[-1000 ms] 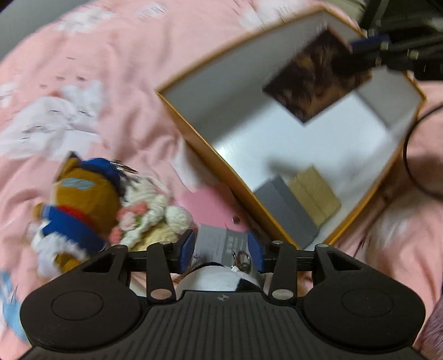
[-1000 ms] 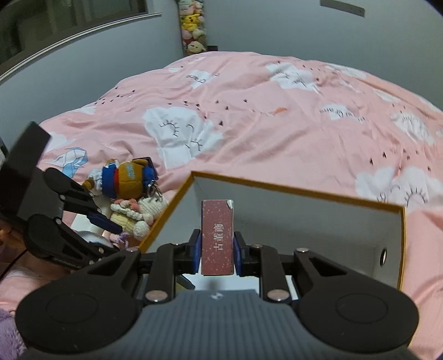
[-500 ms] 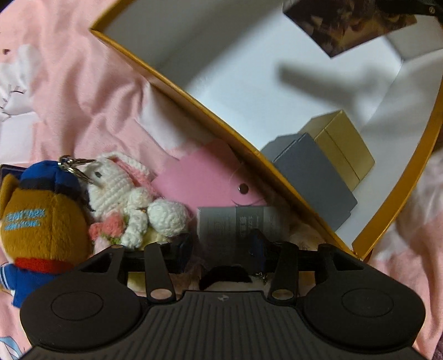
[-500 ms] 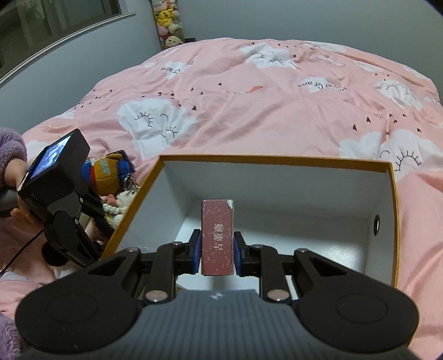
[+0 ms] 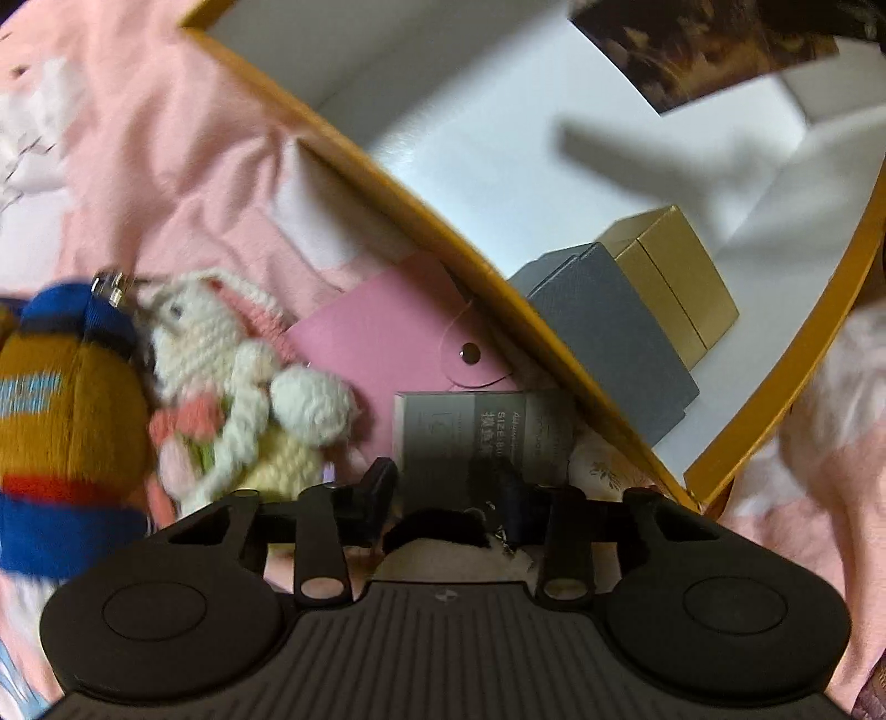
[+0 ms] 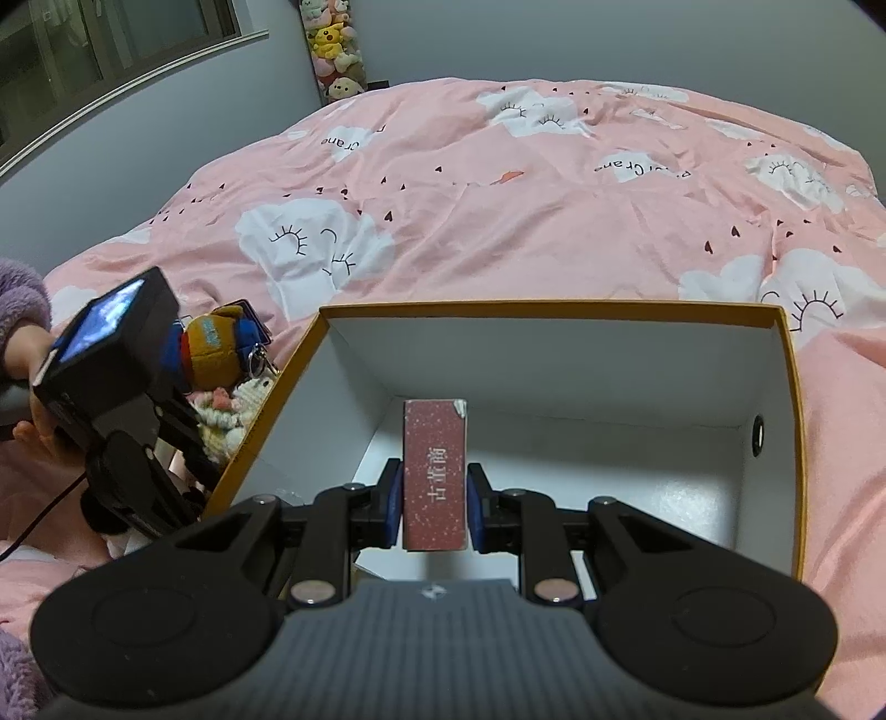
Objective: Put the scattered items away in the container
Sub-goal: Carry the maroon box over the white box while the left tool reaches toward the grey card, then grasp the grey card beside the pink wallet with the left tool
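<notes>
My right gripper (image 6: 432, 498) is shut on a dark red box (image 6: 434, 471) and holds it above the inside of the orange-rimmed white container (image 6: 786, 387). The red box shows from the left wrist view (image 5: 698, 50) too. My left gripper (image 5: 443, 487) is open, low over a grey printed box (image 5: 476, 432) and a black-and-white plush (image 5: 443, 543) beside the container's rim (image 5: 498, 266). A pink snap pouch (image 5: 387, 338), a crocheted rabbit (image 5: 232, 382) and a brown plush in blue (image 5: 61, 410) lie left. A grey box (image 5: 614, 338) and gold box (image 5: 675, 271) sit inside the container.
The pink cloud-print bedspread (image 6: 498, 210) spreads all around the container. The person's hand in a purple sleeve (image 6: 22, 332) holds the left gripper body (image 6: 111, 387) at the container's left wall. Plush toys (image 6: 332, 50) stand by the far wall.
My left gripper has dropped closer to the items beside the container. My right gripper has carried the red box further over the container's interior.
</notes>
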Tool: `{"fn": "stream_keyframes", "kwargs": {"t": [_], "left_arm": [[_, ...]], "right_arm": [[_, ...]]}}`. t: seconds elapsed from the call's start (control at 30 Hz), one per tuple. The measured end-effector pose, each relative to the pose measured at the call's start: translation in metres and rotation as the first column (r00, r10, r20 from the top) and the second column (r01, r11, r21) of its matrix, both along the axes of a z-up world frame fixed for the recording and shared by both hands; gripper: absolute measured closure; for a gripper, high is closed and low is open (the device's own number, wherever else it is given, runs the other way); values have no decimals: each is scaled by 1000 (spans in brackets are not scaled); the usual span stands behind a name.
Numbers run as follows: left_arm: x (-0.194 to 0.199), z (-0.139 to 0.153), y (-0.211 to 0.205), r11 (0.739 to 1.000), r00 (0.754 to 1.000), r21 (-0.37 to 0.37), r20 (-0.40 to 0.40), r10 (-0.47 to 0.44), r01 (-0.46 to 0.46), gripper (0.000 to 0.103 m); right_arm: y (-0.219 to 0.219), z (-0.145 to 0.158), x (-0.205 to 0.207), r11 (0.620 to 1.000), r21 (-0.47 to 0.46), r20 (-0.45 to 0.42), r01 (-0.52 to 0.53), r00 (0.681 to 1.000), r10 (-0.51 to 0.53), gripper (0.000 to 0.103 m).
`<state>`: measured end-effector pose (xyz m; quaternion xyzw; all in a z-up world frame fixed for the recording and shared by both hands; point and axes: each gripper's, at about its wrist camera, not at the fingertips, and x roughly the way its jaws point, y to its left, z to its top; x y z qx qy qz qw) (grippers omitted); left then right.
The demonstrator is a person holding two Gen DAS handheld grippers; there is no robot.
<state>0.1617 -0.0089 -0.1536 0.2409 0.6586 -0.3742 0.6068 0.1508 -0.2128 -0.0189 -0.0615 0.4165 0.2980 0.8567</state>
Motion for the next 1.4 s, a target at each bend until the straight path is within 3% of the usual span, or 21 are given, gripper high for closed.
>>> {"fn": "stream_keyframes", "kwargs": {"t": [0.33, 0.5, 0.57, 0.77, 0.83, 0.93, 1.03, 1.3, 1.4], "left_arm": [[-59, 37, 35, 971, 970, -147, 125, 209, -190, 65], [-72, 59, 37, 915, 922, -253, 146, 358, -315, 69], [-59, 63, 29, 891, 897, -279, 163, 411, -358, 70], [-60, 68, 3, 843, 806, -267, 264, 530, -467, 74], [-59, 73, 8, 831, 790, -272, 269, 550, -486, 74], [-65, 77, 13, 820, 783, -291, 262, 564, -493, 75], [-77, 81, 15, 822, 800, -306, 231, 554, -480, 87], [-78, 74, 14, 822, 800, -321, 238, 551, -471, 88], [-77, 78, 19, 808, 790, -343, 234, 567, -479, 87]], "right_arm": [[3, 5, -11, 1000, 9, 16, -15, 1000, 15, 78], [5, 9, -20, 999, 13, 30, -31, 999, 30, 78], [5, 10, -23, 999, 15, 31, -34, 999, 34, 78], [6, 12, -29, 999, 17, 33, -49, 998, 48, 78], [9, 11, -31, 998, 8, 28, -59, 998, 58, 78], [16, 11, -34, 997, -4, 28, -80, 996, 80, 78], [21, 12, -38, 996, -15, 35, -85, 996, 85, 78], [21, 11, -43, 998, -40, 33, -58, 998, 59, 78], [20, 10, -42, 998, -46, 33, -45, 998, 47, 78]]}}
